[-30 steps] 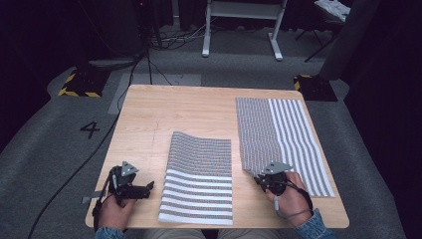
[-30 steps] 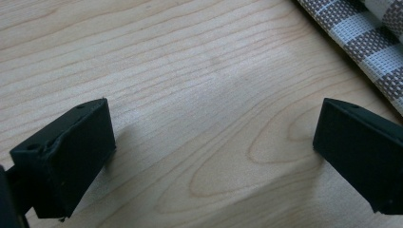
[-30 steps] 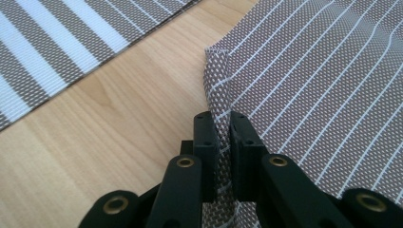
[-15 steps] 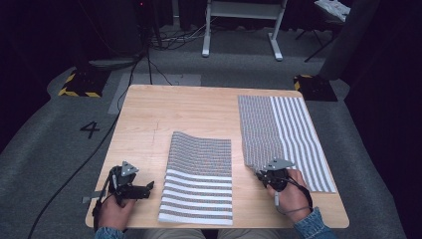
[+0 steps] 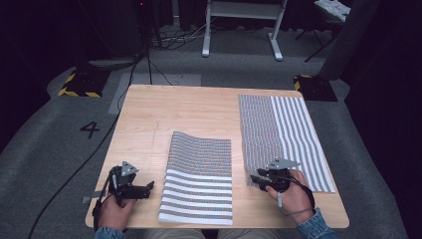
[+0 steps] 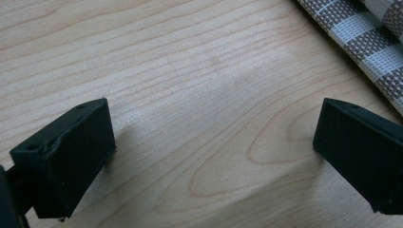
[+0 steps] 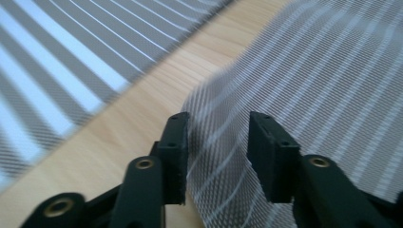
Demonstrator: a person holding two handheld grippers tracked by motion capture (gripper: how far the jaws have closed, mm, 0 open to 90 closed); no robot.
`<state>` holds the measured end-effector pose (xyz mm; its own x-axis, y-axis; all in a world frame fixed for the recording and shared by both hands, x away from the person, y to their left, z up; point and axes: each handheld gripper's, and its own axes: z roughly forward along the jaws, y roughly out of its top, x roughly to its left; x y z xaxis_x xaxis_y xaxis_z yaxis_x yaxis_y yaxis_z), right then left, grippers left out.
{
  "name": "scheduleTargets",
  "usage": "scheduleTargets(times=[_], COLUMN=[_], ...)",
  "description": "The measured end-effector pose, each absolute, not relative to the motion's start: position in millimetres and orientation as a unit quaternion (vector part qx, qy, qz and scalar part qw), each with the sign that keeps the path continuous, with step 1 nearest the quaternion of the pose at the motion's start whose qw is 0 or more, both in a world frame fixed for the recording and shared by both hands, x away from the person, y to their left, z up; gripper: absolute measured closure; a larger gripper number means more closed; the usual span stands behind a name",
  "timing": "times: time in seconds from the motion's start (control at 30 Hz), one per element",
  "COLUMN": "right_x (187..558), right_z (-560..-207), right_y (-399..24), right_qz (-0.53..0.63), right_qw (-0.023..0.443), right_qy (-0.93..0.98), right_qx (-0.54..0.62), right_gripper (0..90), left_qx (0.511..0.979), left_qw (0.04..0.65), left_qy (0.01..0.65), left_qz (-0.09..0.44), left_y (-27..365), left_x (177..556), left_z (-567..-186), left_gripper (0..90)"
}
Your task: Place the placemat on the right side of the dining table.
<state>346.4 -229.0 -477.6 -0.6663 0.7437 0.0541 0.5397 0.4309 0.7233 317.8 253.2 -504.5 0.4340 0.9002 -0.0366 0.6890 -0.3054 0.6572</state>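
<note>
Two grey-and-white striped cloths lie on the wooden table. One cloth is folded at the near middle. The other cloth is spread flat at the right. My right gripper sits at that cloth's near left corner. In the right gripper view its jaws have just been opening, and the blurred corner of the cloth lies loose between them. My left gripper rests left of the middle cloth. It stands open over bare wood, with the cloth's edge beyond its right jaw.
The far half of the table is bare wood. Grey carpet surrounds the table, with a black cable and a number 4 marking at the left. A white frame's legs stand behind the table, with yellow-black striped blocks on the floor.
The right gripper's jaws have parted at the right cloth's near corner, which had been pinched. Both hands stay where they were.
</note>
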Motion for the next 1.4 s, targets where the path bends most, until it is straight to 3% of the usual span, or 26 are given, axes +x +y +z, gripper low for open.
scheduleTargets(times=[0.17, 0.47, 0.63, 0.87, 1.0, 1.4], right_x=[347, 348, 341, 315, 304, 285], right_z=[-472, -486, -481, -458, -452, -460], right_y=[-229, -222, -224, -214, -203, -169], right_qz=[0.373, 0.325, 0.327, 0.399, 0.428, 0.447], right_qw=[0.131, 0.128, 0.121, 0.116, 0.103, 0.064], right_qy=[0.84, 0.868, 0.869, 0.85, 0.848, 0.861], right_qx=[0.371, 0.352, 0.351, 0.323, 0.296, 0.233], right_gripper=[76.8, 79.7, 72.0, 45.8, 37.3, 31.8], left_qx=[0.789, 0.789, 0.789, 0.789, 0.789, 0.789], left_qw=[0.307, 0.307, 0.307, 0.307, 0.307, 0.306], left_qy=[0.503, 0.503, 0.503, 0.503, 0.503, 0.503], left_qz=[0.172, 0.172, 0.172, 0.172, 0.172, 0.172], left_y=[253, 253, 253, 253, 253, 253], left_x=[318, 318, 318, 318, 318, 318], left_z=[-505, -505, -505, -505, -505, -504], left_gripper=[0.2, 0.2, 0.2, 0.2, 0.2, 0.2])
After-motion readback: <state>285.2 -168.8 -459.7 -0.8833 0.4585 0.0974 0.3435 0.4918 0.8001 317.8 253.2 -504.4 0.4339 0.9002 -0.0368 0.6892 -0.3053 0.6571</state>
